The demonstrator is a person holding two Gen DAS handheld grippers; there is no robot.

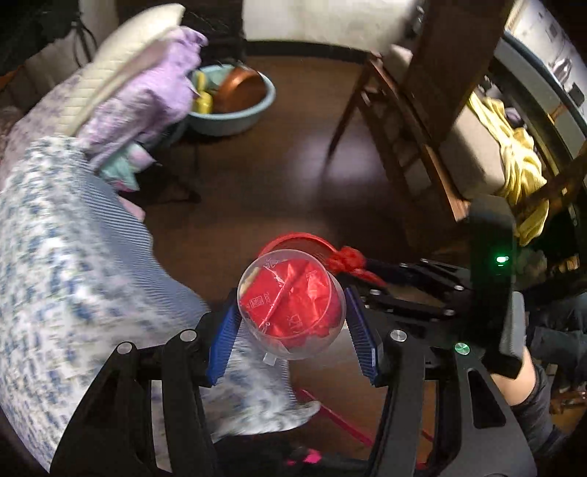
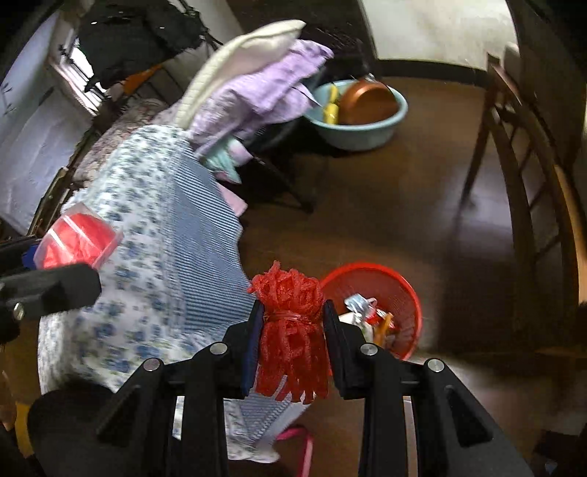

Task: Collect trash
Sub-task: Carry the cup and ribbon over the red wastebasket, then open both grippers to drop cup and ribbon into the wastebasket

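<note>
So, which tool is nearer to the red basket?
Right. The right tool, shut on red netting, hangs beside the red basket; the left tool, holding a cup, sits farther back.

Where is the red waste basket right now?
In the right wrist view the red waste basket stands on the dark floor, lower right, just beyond the red mesh bundle gripped by the right hand-held gripper.

I see dark brown glossy floor (image 2: 385, 220) w/ a soft light patch, pale wall (image 1: 323, 18) w/ dark baseboard behind. Bed (image 2: 157, 227) at left w/ blue floral cover, pillow (image 2: 234, 58) and purple cloth (image 2: 264, 91) piled on it; window (image 2: 79, 62) bright beyond, dark clothes hung near it. Teal basin (image 2: 361, 124) on floor holds a copper pan; wooden chair (image 1: 411, 102) at right, yellow cloth (image 1: 513, 154) behind it.
</note>
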